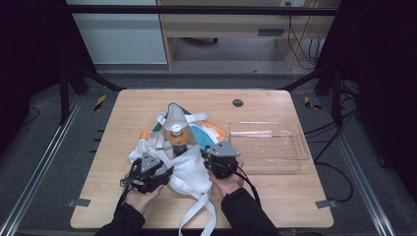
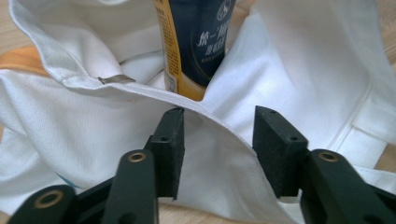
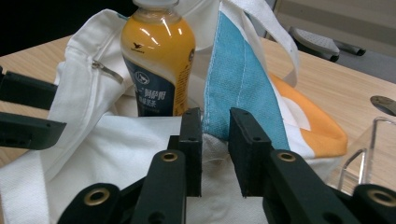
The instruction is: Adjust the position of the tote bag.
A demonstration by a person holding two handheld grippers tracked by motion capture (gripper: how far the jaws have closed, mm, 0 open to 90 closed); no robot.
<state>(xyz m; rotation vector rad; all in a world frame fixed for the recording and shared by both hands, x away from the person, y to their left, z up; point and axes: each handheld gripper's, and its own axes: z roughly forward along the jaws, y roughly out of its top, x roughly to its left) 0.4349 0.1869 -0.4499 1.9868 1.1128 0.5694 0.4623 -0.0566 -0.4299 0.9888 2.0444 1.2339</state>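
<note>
One clear tray [image 1: 268,140] shows whole from above.

- the tote bag [image 1: 184,169] is woven cloth, matt white canvas with stitched hems; in the right gripper view one panel [image 3: 238,79] is teal cloth with a coarser, visible weave, plus an orange patch
- bottle [image 3: 159,60] looks like glossy clear plastic, with a shiny printed label
- little zipper pull [image 2: 116,79] on the bag looks like dull metal
- table [image 1: 290,191] is light wood grain, smooth and pretty matt
- tray [image 1: 268,142] is clear, glossy plastic
- gripper pads [image 2: 273,144] are matt black and a bit grainy, arms smoother black with brass-looking rivets
</note>
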